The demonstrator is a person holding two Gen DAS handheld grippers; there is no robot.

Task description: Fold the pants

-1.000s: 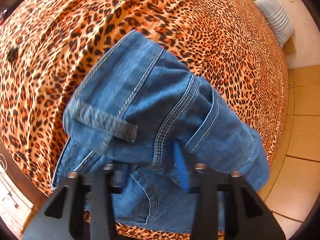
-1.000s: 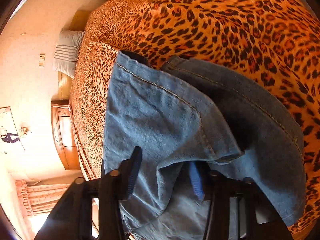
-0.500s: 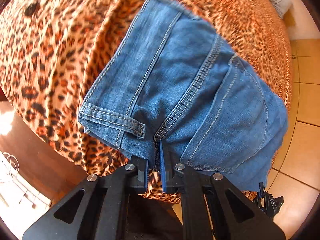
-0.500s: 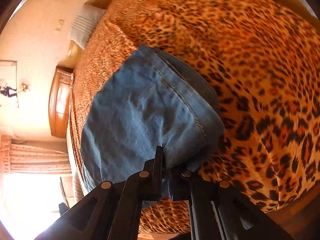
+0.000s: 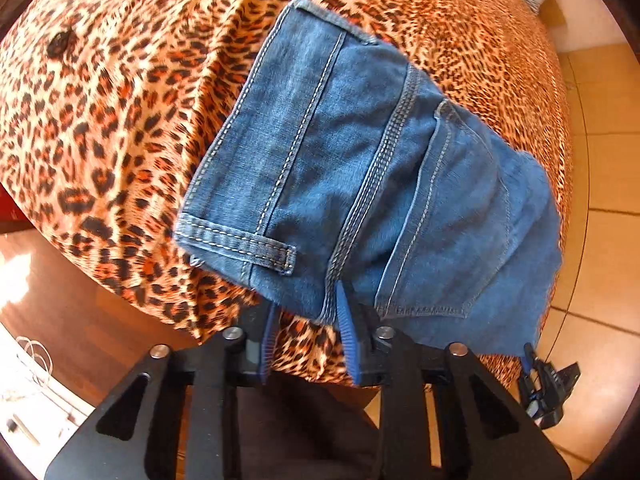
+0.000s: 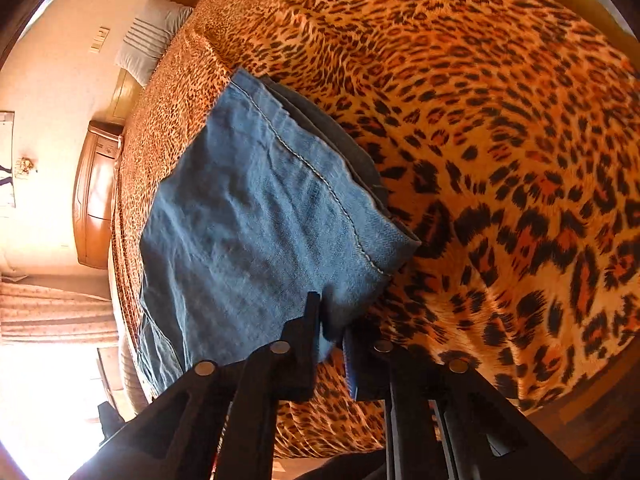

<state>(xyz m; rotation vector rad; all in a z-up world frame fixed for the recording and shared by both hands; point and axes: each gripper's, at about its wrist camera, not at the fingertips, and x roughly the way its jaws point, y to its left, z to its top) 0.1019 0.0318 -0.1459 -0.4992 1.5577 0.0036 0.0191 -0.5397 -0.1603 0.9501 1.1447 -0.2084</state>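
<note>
Blue denim pants [image 5: 360, 184] lie folded near the edge of a bed with a leopard-print cover [image 5: 120, 100]. In the left wrist view the waistband, a belt loop and a back pocket face me. My left gripper [image 5: 306, 312] is open, its fingers apart at the waistband edge, holding nothing. In the right wrist view the folded pants [image 6: 256, 232] show a stitched seam and stacked layers. My right gripper [image 6: 332, 320] stands slightly open at the near corner of the denim, its jaws a little apart around the cloth edge.
The leopard-print cover [image 6: 500, 160] fills most of both views. A striped pillow [image 6: 150, 38] and a wooden nightstand [image 6: 96, 192] stand by the far wall. Tiled floor [image 5: 600, 200] lies beside the bed. The other gripper's tip [image 5: 548, 384] shows low right.
Both grippers were shut on the denim half a second ago. Now the left one has opened and drawn back from the waistband. The right one has eased open. The pants rest on the bed.
</note>
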